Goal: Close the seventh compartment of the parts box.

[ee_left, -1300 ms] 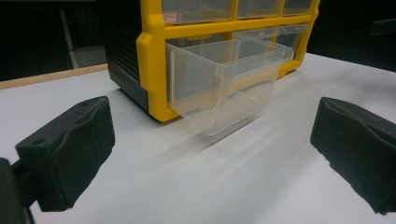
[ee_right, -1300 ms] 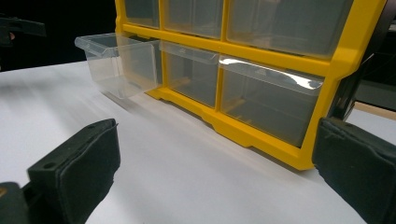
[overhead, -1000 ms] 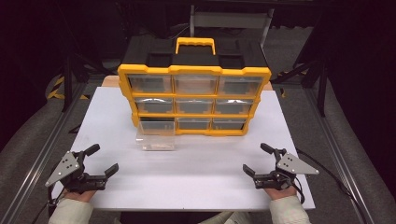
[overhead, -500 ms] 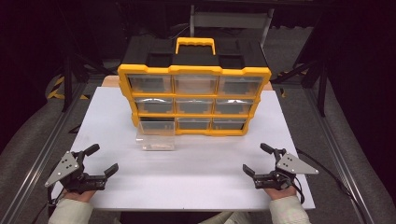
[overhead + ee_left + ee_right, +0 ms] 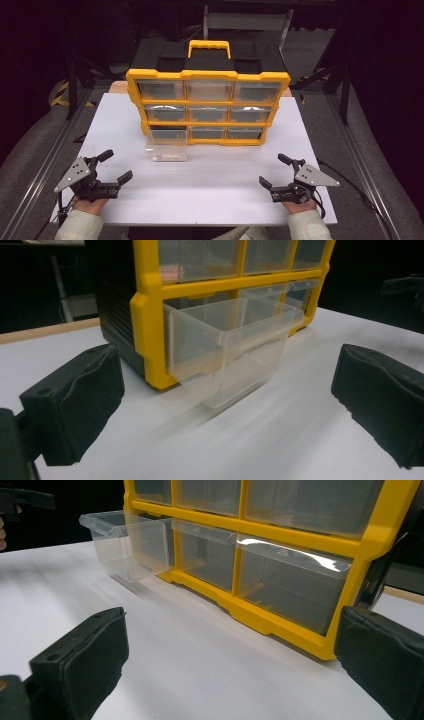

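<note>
A yellow and black organizer (image 5: 207,75) with nine clear drawers and a yellow handle stands upright at the back of the white table (image 5: 210,200). Its bottom left drawer (image 5: 166,147) is pulled far out and rests on the table; it looks empty (image 5: 230,347) (image 5: 131,542). My left gripper (image 5: 114,166) rests open at the near left, well short of the drawer, nothing between its jaws. My right gripper (image 5: 272,170) rests open at the near right, empty too, facing the organizer's lower right corner (image 5: 350,625).
Metal rails run along both sides of the table (image 5: 40,165). A wooden strip (image 5: 45,330) shows at the table's far edge beside the organizer. Dark floor and frame legs surround the table.
</note>
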A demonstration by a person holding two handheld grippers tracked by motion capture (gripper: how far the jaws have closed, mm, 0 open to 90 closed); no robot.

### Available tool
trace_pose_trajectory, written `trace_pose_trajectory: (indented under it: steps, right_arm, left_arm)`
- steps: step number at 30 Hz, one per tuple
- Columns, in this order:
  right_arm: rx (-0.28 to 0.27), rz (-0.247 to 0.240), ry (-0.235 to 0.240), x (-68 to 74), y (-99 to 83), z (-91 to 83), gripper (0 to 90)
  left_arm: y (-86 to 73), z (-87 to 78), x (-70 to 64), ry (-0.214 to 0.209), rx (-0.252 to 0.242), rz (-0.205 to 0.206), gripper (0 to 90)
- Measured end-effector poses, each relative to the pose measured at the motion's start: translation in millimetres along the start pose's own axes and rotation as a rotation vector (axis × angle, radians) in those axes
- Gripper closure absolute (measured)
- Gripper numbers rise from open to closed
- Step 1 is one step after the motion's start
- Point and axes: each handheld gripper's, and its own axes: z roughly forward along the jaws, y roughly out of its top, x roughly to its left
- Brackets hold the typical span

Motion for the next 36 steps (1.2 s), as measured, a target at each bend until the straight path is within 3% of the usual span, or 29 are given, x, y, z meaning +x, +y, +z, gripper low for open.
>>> trace_pose_trajectory:
  steps: [13,27,28,32,36]
  right_arm:
    - [0.006,0.004,0.004,-0.6,-0.7,0.5,1.8]
    - [0.01,0.006,0.012,-0.3,-1.4,1.1,1.7]
    - [0.01,0.006,0.012,-0.3,-1.5,1.2,1.7]
    - [0.01,0.006,0.013,-0.2,-1.7,1.4,1.7]
    - [0.012,0.007,0.012,-0.3,-2.1,1.9,1.7]
  left_arm:
    - [22.8,27.1,-8.8,-0.074,-0.028,0.021,1.7]
    - [31.5,45.8,-15.7,-0.171,-0.004,0.021,5.6]
    - [32.7,46.5,-14.8,-0.197,0.0,0.025,5.6]
    - [35.0,46.7,-11.4,-0.27,-0.004,0.052,29.0]
    - [37.0,49.2,-8.8,-0.341,0.004,0.071,63.5]
